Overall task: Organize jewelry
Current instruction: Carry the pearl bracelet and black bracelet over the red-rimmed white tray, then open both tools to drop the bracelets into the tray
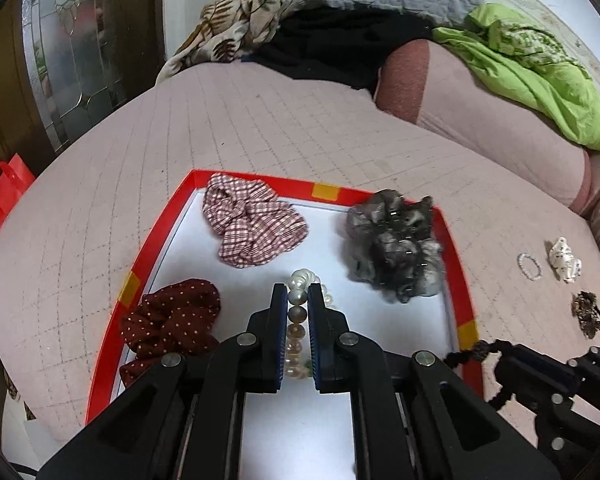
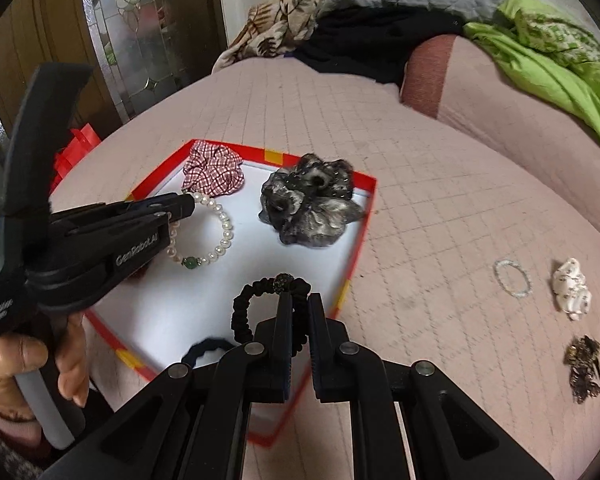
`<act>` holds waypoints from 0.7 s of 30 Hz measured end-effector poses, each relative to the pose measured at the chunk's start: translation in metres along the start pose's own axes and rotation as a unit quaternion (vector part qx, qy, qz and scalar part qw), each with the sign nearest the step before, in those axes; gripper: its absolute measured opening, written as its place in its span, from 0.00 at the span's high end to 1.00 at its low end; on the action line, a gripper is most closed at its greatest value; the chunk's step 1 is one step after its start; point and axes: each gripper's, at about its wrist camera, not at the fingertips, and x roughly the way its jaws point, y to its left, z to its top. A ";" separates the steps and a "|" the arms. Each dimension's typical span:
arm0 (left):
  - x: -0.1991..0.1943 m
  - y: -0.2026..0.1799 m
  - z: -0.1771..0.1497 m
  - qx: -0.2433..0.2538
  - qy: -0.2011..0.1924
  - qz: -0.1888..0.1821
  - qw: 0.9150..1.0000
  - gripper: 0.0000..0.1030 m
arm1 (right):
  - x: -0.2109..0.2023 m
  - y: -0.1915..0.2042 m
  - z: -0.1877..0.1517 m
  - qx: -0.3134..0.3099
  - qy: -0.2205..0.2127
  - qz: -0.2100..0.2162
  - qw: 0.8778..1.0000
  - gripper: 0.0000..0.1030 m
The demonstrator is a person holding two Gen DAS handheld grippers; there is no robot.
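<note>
While both loads hang over the red-rimmed box (image 2: 362, 216), I'm mid-delivery: my left gripper (image 1: 298, 300) is clamped on the pearl bracelet (image 2: 216, 236), my right gripper (image 2: 300, 308) on the black beaded hair tie (image 2: 260, 300) (scrunchies already inside). Next I judge: lower, release on bare white floor.
</note>
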 end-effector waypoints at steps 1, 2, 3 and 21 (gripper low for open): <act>0.002 0.002 0.000 -0.001 0.001 0.004 1.000 0.91 | 0.007 0.001 0.001 0.002 0.006 0.003 1.000 0.92; 0.004 0.004 0.000 -0.004 0.004 0.010 1.000 0.91 | 0.014 0.002 0.002 0.004 0.013 0.007 1.000 0.92; 0.007 0.007 0.000 -0.008 0.006 0.015 1.000 0.91 | 0.018 0.002 0.002 0.005 0.016 0.009 1.000 0.92; 0.010 0.004 -0.009 0.005 -0.012 0.046 0.999 0.84 | 0.039 -0.006 -0.003 0.023 0.030 0.018 0.999 0.71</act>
